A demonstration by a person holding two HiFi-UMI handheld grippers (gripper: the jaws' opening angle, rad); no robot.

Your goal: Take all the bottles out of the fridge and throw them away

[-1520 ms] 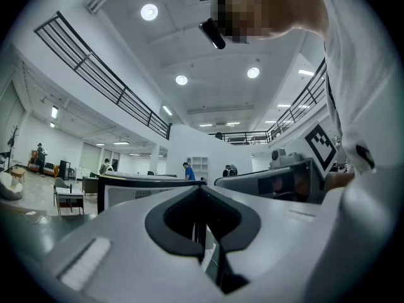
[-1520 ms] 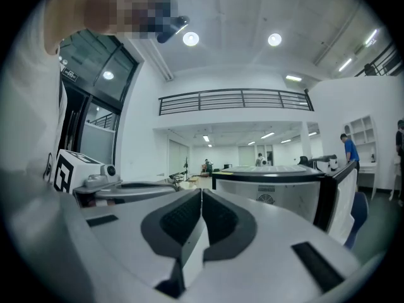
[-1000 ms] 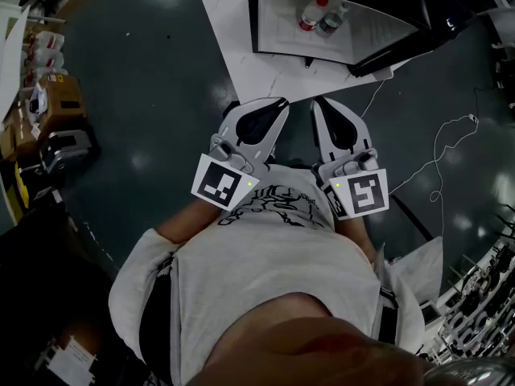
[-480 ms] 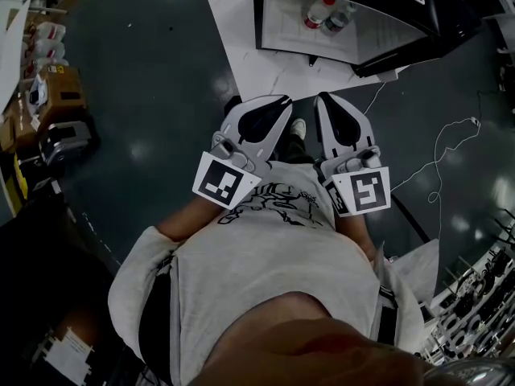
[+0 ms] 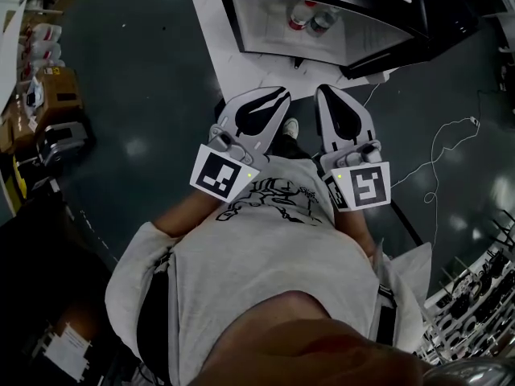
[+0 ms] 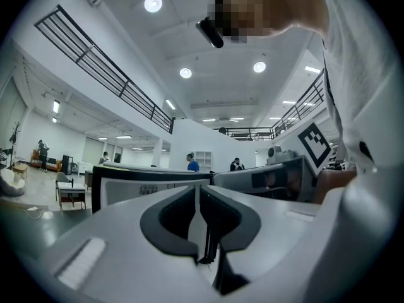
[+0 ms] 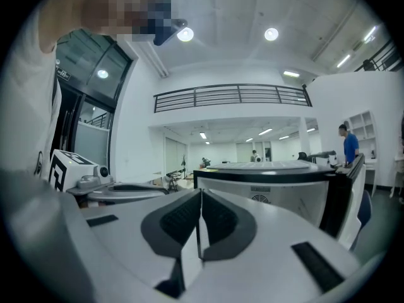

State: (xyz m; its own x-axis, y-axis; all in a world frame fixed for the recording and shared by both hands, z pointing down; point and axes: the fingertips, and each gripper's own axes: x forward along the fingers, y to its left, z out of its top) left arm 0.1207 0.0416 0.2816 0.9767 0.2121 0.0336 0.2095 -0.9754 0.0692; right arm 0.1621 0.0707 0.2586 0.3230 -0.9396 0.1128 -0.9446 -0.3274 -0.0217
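Observation:
A small black fridge stands open on the floor ahead of me, its white inside showing. Two bottles stand in it: one with a red cap and a clear one beside it. My left gripper and right gripper are held close to my chest, side by side, pointing toward the fridge and well short of it. Both are shut with nothing between the jaws. From the left gripper and the right gripper the fridge shows as a black-rimmed box past the jaws.
The fridge sits on a white marbled board on the dark floor. A thin white cable trails at the right. Cardboard boxes and a dark case stand at the left. Racks of parts fill the lower right. Several people stand far off in the hall.
The fridge has shifted left and slightly up in the head view. Both grippers stay shut and level in front of my chest.

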